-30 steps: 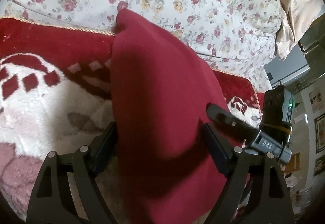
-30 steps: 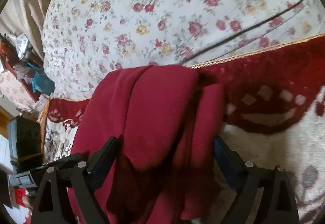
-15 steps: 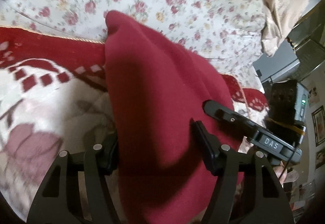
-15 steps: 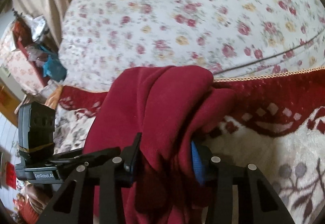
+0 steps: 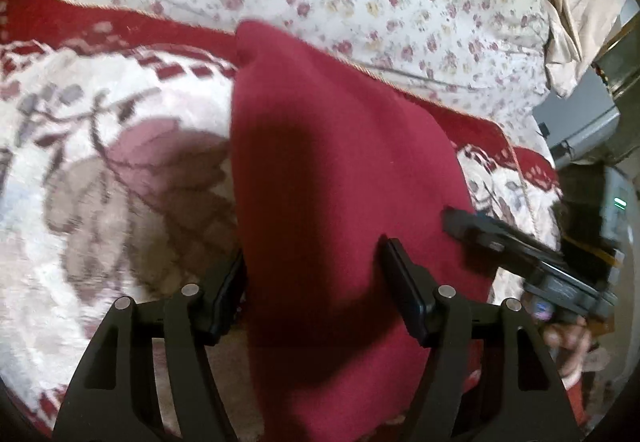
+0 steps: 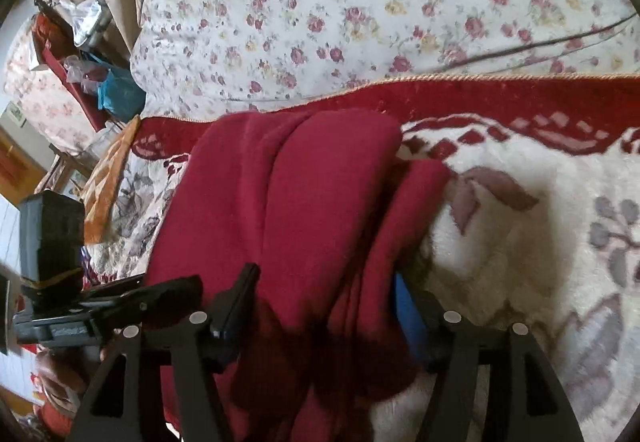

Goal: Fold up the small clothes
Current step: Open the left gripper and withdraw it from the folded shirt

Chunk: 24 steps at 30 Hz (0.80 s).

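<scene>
The blanket [image 5: 100, 169], white plush with a red border and leaf pattern, is the working surface and the landmark here; behind it lies a flowered sheet [image 6: 360, 1], and past the blanket's far left edge in the right wrist view sits a cluttered shelf [image 6: 76, 53]. On the blanket, reaching from its red border toward the cameras, lies the dark red garment [image 5: 340, 181], already doubled into a long strip with several layers showing along one side (it looks like a small fleece piece, though its type is unclear). The left gripper [image 5: 312, 274] pinches the near end of that strip, its fingers pressed into the cloth from both sides, and the right gripper [image 6: 324, 302] likewise clamps the bunched layers of the garment. Both hold the same end, probably to carry it over the blanket for the next fold.
</scene>
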{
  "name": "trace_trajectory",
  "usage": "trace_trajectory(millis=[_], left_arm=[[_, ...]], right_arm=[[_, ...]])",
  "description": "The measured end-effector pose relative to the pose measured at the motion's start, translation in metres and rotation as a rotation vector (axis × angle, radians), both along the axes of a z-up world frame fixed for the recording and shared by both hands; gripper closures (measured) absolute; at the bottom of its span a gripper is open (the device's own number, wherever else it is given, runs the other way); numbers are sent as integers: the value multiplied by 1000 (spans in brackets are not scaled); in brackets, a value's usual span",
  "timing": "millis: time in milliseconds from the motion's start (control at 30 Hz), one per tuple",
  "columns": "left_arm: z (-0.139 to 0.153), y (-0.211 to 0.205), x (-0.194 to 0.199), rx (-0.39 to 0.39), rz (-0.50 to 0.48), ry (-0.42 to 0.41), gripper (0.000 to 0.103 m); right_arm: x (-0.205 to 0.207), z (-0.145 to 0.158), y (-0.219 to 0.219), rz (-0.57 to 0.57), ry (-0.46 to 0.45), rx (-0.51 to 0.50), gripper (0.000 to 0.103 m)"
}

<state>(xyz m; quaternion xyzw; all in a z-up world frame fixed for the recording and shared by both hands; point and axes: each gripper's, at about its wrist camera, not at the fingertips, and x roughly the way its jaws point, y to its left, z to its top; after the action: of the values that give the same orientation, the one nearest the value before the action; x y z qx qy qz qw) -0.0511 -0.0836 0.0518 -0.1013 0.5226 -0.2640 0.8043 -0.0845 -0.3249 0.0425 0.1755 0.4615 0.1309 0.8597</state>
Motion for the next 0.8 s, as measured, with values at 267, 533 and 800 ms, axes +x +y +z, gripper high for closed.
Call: trace_trajectory(millis=[267,533,800], left_arm=[[16,-3,4,121,99,-147,31],[5,-12,7,166,86,-220,31],[7,-17,4,213,89,-279,31]], right_arm=[[-20,60,33,80,-170,-239,49],[3,14,59,119,-100,-447,64],[10,6,47,102,-96,-430,64]])
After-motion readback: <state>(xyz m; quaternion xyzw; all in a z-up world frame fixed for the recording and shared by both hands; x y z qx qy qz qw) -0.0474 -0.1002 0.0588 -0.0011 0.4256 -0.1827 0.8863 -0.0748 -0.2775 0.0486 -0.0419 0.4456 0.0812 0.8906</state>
